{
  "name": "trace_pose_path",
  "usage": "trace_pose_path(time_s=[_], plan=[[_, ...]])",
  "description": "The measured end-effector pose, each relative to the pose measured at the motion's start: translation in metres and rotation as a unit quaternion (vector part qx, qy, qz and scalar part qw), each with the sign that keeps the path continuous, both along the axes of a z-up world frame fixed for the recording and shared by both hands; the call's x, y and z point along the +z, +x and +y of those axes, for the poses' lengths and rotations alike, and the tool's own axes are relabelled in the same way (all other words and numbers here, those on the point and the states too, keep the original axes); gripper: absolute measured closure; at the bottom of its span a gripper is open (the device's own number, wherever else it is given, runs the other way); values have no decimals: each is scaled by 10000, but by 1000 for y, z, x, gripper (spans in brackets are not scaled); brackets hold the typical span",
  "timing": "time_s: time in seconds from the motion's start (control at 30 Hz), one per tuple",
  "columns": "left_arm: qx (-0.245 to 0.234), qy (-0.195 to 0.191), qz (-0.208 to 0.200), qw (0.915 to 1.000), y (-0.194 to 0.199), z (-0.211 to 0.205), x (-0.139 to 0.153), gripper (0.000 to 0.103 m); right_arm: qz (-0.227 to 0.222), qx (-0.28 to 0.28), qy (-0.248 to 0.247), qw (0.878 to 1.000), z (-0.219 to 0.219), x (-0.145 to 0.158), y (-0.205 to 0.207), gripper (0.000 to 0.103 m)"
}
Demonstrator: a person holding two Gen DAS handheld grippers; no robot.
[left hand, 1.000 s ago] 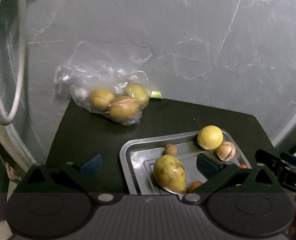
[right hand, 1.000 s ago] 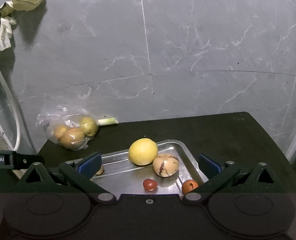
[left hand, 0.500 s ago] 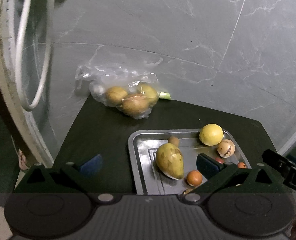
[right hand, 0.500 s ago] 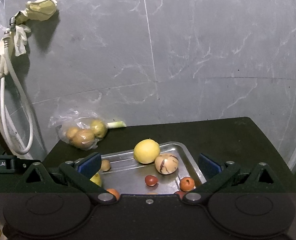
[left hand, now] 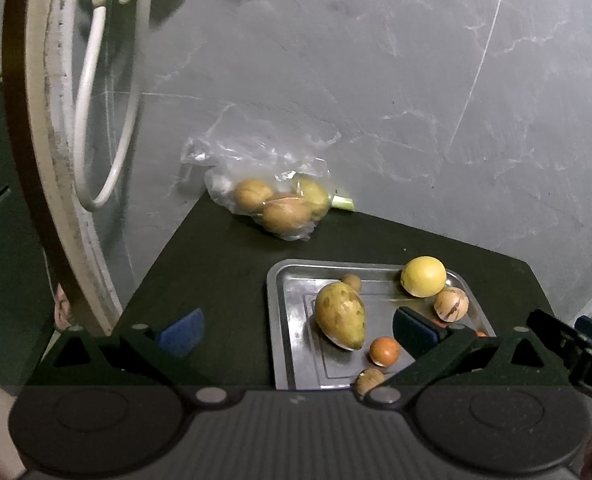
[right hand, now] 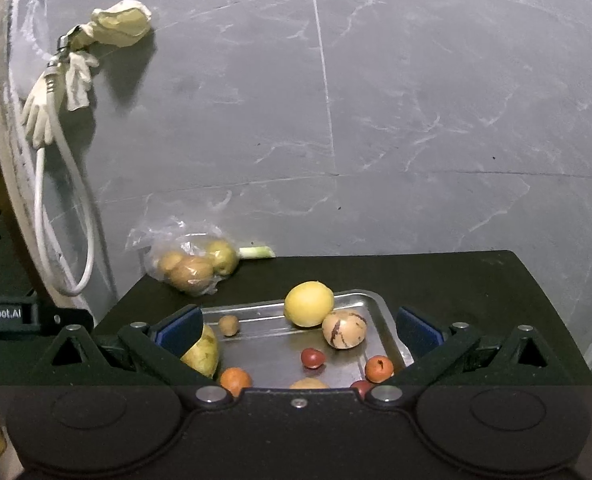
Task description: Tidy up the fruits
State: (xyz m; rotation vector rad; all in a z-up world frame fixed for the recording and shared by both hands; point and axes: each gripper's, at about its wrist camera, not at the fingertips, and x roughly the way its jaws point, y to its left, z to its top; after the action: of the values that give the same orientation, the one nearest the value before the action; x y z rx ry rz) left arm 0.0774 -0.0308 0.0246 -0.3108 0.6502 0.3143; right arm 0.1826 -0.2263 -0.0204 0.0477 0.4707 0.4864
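Dark table point(right hand: 456, 280), fruit tray point(right hand: 388, 316) between right tongs point(right hand: 298, 330).

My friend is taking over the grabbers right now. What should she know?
Left gripper: open, holding nothing, above the table's front.
Right gripper: open, empty, facing the metal tray.
On the tray: a yellow lemon, a striped round fruit, a mango, a small orange fruit, small red fruits and a little brown one.
Left to do, it seems: the plastic bag of fruit sits unopened at the table's back corner.
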Motion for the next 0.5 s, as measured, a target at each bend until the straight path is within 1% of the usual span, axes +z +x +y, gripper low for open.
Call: trace_pose_path(time_s=[0.23, 0.33, 0.5], plan=[[273, -145, -207, 9993, -17, -6, -4, 0, -185, 114, -169, 9996, -11, 1, -17, 1], [368, -113, -242, 9990, -26, -10, -3, 0, -201, 178, -177, 9995, -16, 2, -23, 1], [445, -5, -260, 9987, -39, -15, 1, 0, -99, 182, -26, 9998, -22, 2, -29, 1]])
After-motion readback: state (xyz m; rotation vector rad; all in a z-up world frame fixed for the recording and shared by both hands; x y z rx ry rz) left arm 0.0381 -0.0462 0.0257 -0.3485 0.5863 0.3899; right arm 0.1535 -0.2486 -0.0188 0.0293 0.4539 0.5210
